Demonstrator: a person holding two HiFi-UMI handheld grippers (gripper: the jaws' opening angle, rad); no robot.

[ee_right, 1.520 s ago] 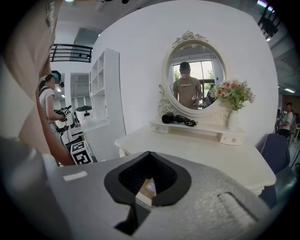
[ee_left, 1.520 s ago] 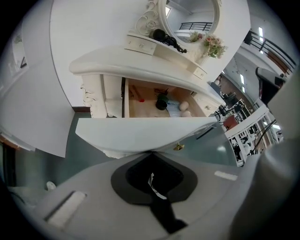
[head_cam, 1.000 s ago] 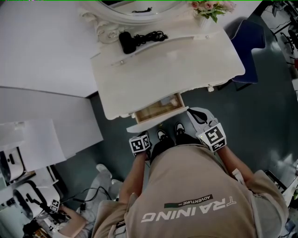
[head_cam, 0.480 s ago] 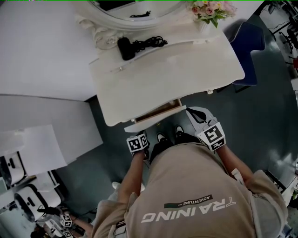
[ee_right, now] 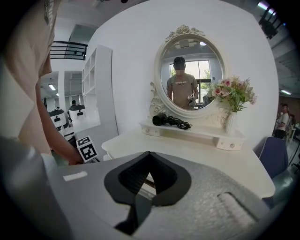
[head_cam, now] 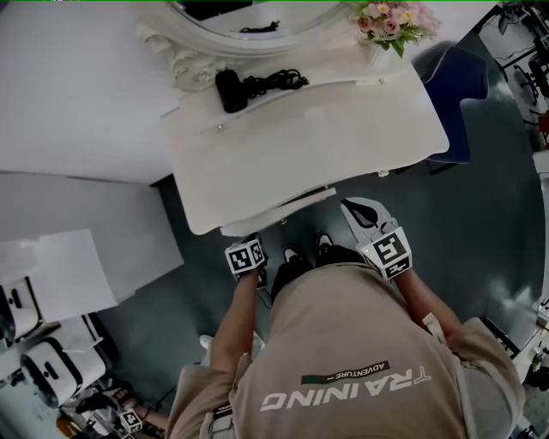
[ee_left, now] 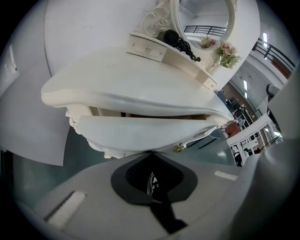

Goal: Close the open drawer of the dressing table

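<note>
While the person is standing right in front of the white dressing table (head_cam: 343, 129), the left gripper (ee_left: 151, 153) is resting its tips against the lower edge of the drawer (ee_left: 140, 133) front, just left of the small brass knob (ee_left: 178, 149). Its jaws are sitting together and holding nothing; only their meeting tips are touching the white panel. The drawer is lying nearly home under the tabletop: a thin dark slit with a strip of wooden interior is showing between the front panel and the table's edge, and from the head view the panel is jutting only slightly past the rim.

Off to the right, the right gripper (ee_right: 149, 153) is hovering at tabletop height, apart from the drawer, with its jaws also closed together and empty. It is pointing across the table toward the oval mirror (ee_right: 190, 70), which is reflecting the person.

On the raised back shelf a black hair dryer (head_cam: 230, 88) with its coiled cord is lying near the left, and a vase of pink flowers (head_cam: 390, 21) is standing at the right. A blue chair (head_cam: 459, 77) is sitting beside the table's right end on the dark floor (head_cam: 480, 223).
</note>
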